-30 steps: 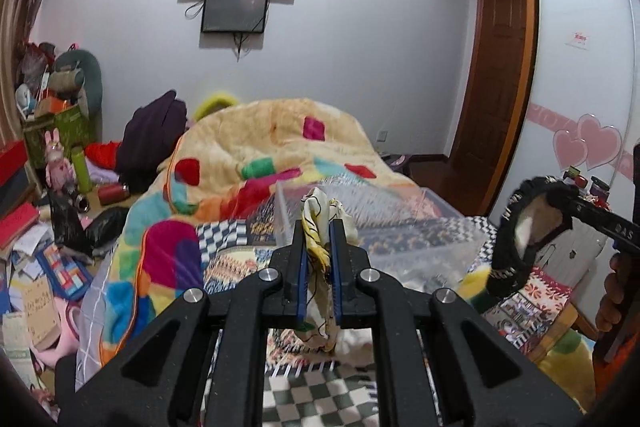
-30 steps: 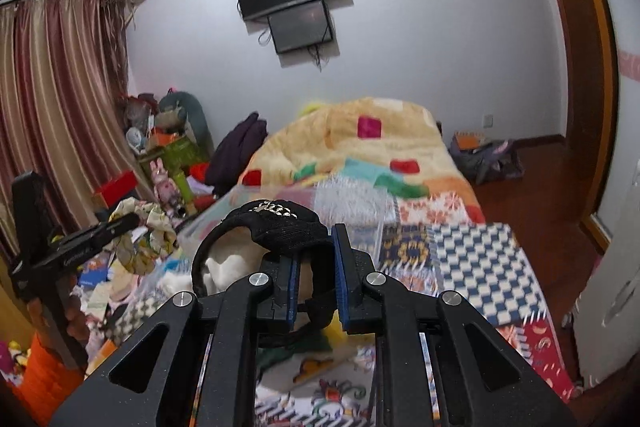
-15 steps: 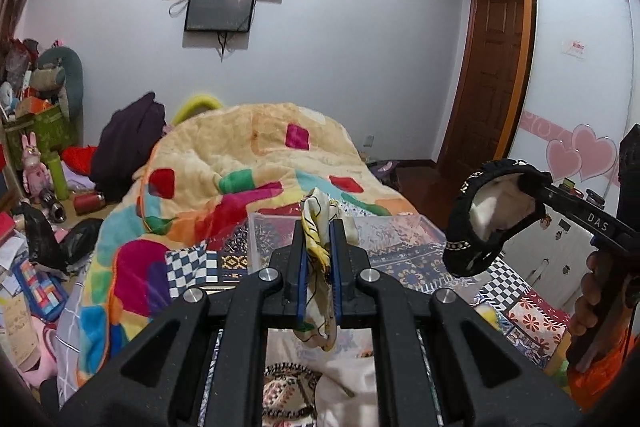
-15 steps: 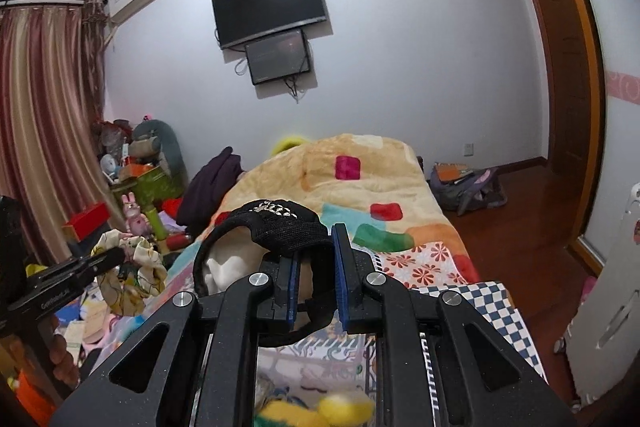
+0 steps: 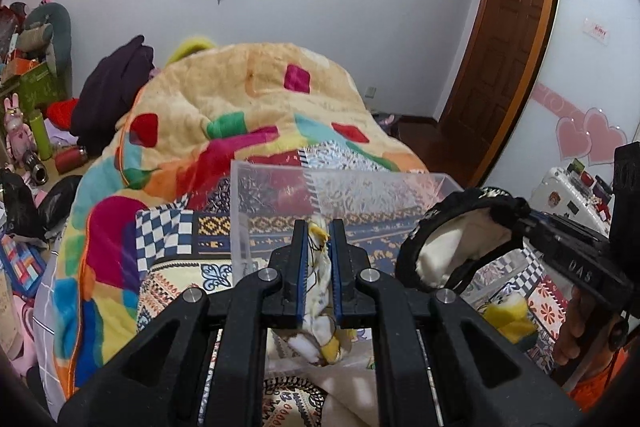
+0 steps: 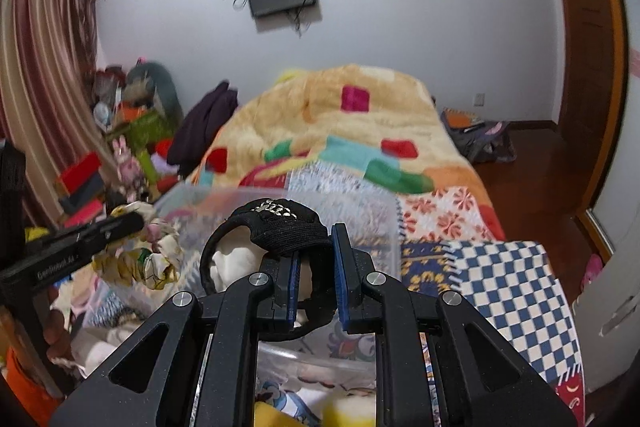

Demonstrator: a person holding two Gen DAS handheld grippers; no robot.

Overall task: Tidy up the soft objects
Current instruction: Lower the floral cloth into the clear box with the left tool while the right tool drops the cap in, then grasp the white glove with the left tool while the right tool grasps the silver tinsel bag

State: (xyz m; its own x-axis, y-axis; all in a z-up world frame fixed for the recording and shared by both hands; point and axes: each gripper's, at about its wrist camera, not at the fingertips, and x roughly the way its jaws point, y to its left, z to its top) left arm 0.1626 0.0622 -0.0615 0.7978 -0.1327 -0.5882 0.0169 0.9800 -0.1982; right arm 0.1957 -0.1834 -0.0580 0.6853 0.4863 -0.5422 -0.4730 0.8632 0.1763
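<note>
My left gripper [image 5: 319,267] is clamped on a crumpled cream-and-yellow patterned cloth [image 5: 318,301] that hangs down between its pads, and my right gripper [image 6: 316,269] is pinched on a black fabric ring with a cream lining [image 6: 260,247]. At twelve o'clock from both, a clear plastic storage bin [image 5: 340,187] sits on the patchwork bedspread [image 5: 176,231]. Beyond it, also at twelve, lies a heaped yellow blanket with coloured squares [image 5: 248,95].
</note>
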